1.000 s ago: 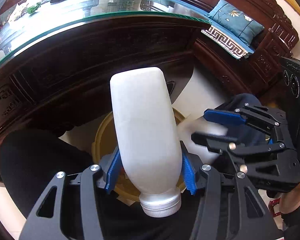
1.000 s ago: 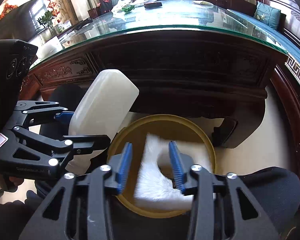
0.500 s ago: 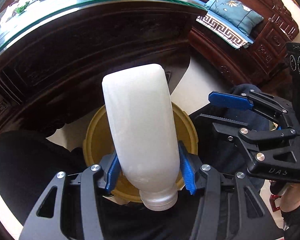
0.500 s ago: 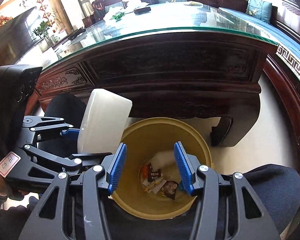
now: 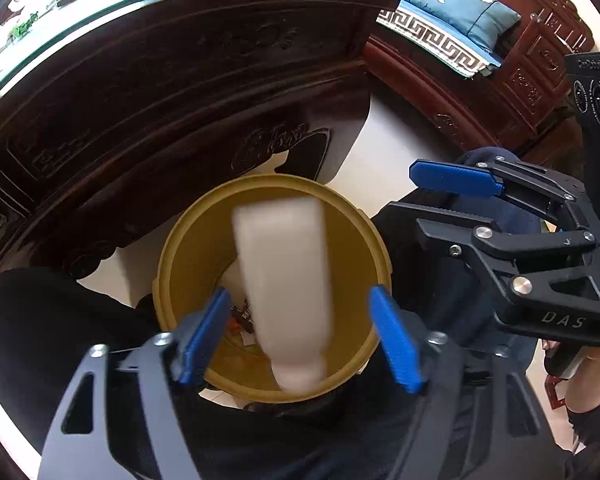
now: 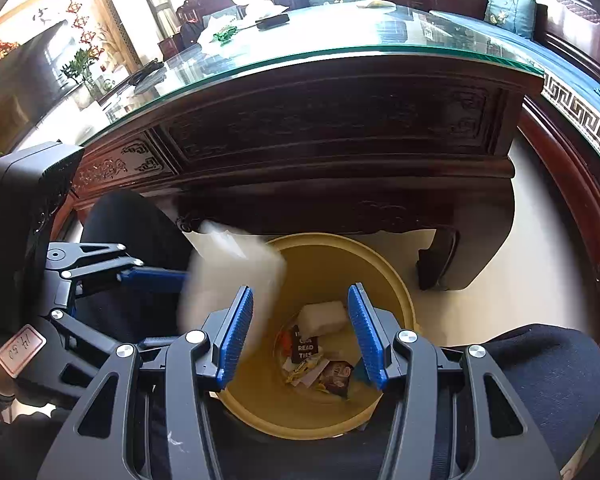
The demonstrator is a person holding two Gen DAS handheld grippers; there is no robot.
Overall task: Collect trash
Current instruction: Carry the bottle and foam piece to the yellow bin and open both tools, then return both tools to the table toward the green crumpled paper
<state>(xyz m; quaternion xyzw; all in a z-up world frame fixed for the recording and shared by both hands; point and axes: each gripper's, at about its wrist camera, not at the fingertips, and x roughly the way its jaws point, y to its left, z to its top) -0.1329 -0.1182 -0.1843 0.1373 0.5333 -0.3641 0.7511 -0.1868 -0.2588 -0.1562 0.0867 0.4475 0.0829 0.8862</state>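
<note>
Left claw (image 5: 300, 336) and right claw (image 6: 300, 336) both agape

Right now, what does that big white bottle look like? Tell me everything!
The big white plastic bottle is milky, flat-sided and blurred with motion. It points cap-end toward the camera, over the round yellow plastic bin. It sits between the open blue pads of the left tool, which look clear of it. Wrappers lie in the bin beneath it.
</note>
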